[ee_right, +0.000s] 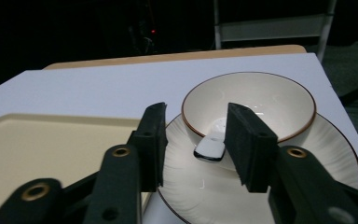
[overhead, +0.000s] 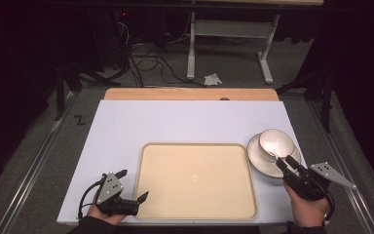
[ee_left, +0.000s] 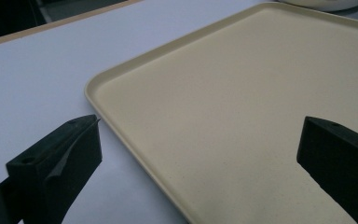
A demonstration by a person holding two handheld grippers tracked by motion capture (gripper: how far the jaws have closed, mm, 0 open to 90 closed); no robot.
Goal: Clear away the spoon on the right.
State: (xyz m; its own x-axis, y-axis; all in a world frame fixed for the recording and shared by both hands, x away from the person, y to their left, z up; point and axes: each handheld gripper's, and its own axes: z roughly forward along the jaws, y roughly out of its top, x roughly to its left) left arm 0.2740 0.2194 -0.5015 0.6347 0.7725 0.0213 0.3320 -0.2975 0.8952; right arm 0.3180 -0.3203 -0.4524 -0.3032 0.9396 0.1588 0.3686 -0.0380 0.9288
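A cream bowl (overhead: pixel 276 141) with a brown rim stands on a white ribbed plate (overhead: pixel 257 157) at the right of the white board. A spoon's shiny handle end (ee_right: pixel 210 148) sticks out over the bowl's (ee_right: pixel 251 98) near rim above the plate (ee_right: pixel 326 154). My right gripper (overhead: pixel 282 161) (ee_right: pixel 193 114) is open, with that handle between its jaws, close to the right-hand jaw and not pinched. A beige tray (overhead: pixel 195 180) (ee_left: pixel 242 93) (ee_right: pixel 37 144) lies in the middle. My left gripper (overhead: pixel 134 184) (ee_left: pixel 200 123) is wide open at the tray's near left corner, holding nothing.
The white board (overhead: pixel 185 122) lies on a wooden table whose back edge (overhead: pixel 190 93) shows beyond it. Metal rails run along both sides. Behind the table are a white desk frame (overhead: pixel 229 34), cables (overhead: pixel 146 63) and a crumpled paper (overhead: pixel 212 78) on the floor.
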